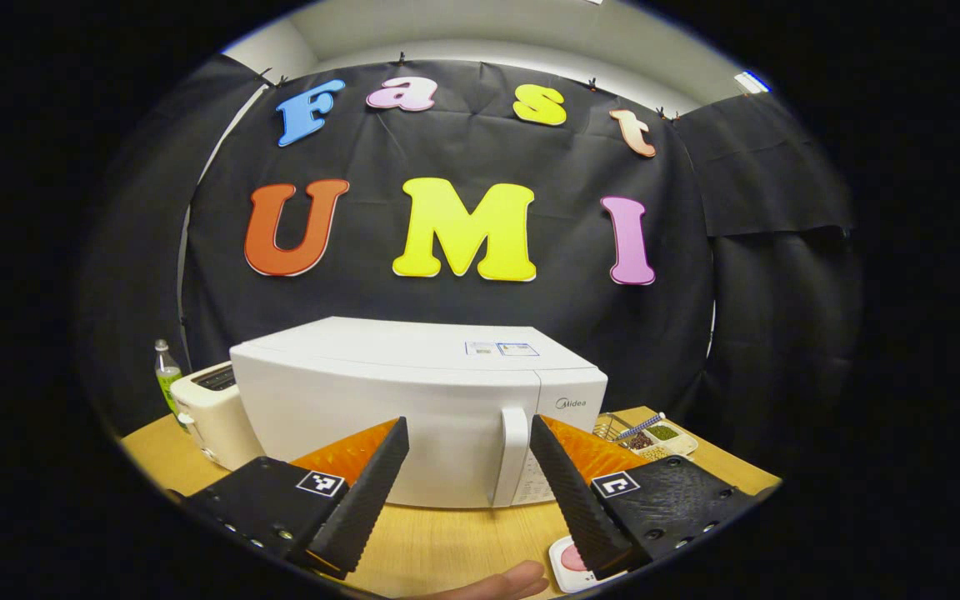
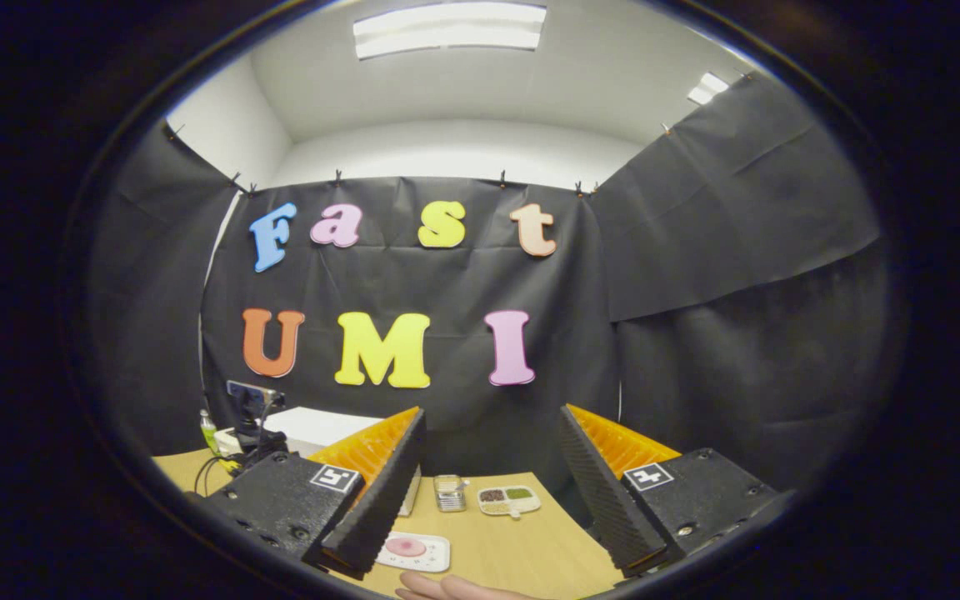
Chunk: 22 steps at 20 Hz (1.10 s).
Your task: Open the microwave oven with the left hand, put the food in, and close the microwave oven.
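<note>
The left gripper (image 1: 467, 433) is spread wide, facing the closed microwave (image 1: 413, 408); its handle (image 1: 512, 454) sits at one o'clock. The food plate (image 2: 413, 550), probably, could be swept by the door. The right gripper (image 2: 488, 433) is also spread, empty.

The microwave (image 1: 413, 408) at 12 o'clock in the left gripper view has a smooth, glossy white plastic-looking shell and handle (image 1: 512, 454). The table (image 1: 447, 546) shows matt, light wood grain. The left gripper (image 1: 467, 483) has fingers (image 1: 363, 492) with black ribbed, rubbery pads and orange plastic backs. At 9 o'clock, the toaster (image 1: 209, 412) looks cream and smooth, the bottle (image 1: 167, 372) clear plastic.
</note>
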{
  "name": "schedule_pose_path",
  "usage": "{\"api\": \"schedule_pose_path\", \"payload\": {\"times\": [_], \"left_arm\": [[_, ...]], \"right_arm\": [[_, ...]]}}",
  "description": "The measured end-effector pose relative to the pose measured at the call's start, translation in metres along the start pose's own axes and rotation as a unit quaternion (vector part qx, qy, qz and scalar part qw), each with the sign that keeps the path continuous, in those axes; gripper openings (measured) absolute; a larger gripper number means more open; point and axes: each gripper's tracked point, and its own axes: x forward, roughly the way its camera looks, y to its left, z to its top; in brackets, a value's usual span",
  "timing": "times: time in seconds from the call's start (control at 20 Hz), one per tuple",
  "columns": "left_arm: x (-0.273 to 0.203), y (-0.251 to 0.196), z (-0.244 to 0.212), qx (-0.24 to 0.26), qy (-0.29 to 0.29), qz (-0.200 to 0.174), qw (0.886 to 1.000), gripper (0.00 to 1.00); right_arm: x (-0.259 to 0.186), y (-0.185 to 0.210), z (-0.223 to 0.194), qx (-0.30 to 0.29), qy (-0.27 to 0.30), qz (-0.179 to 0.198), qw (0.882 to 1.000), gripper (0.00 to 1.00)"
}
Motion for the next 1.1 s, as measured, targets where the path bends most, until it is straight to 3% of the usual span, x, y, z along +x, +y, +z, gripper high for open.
{"api": "schedule_pose_path", "payload": {"times": [0.55, 0.7, 0.75, 0.9, 0.95, 1.0, 1.05, 1.1], "left_arm": [[0.060, -0.027, -0.061, 0.000, 0.026, 0.018, 0.999, 0.92], [0.071, -0.027, -0.070, 0.023, 0.038, 0.027, 0.999, 0.90], [0.075, -0.025, -0.074, 0.032, 0.043, 0.027, 0.998, 0.71], [0.077, -0.023, -0.085, 0.000, 0.059, 0.031, 0.998, 0.34], [0.078, -0.020, -0.082, -0.012, 0.053, 0.032, 0.998, 0.31], [0.075, -0.021, -0.080, -0.020, 0.056, 0.034, 0.998, 0.31], [0.079, -0.021, -0.084, -0.018, 0.056, 0.038, 0.998, 0.29], [0.076, -0.021, -0.085, -0.012, 0.059, 0.041, 0.997, 0.35]], "right_arm": [[0.009, -0.046, -0.021, -0.011, 0.018, -0.033, 0.999, 1.00], [0.014, -0.049, -0.027, -0.001, 0.022, -0.036, 0.999, 1.00], [0.015, -0.050, -0.033, 0.002, 0.027, -0.036, 0.999, 1.00], [0.019, -0.053, -0.043, 0.004, 0.040, -0.038, 0.998, 1.00], [0.020, -0.055, -0.042, 0.003, 0.039, -0.040, 0.998, 1.00], [0.021, -0.057, -0.042, 0.003, 0.038, -0.043, 0.998, 0.91], [0.021, -0.057, -0.044, 0.002, 0.040, -0.046, 0.998, 0.91], [0.020, -0.058, -0.045, 0.002, 0.042, -0.047, 0.998, 1.00]]}}
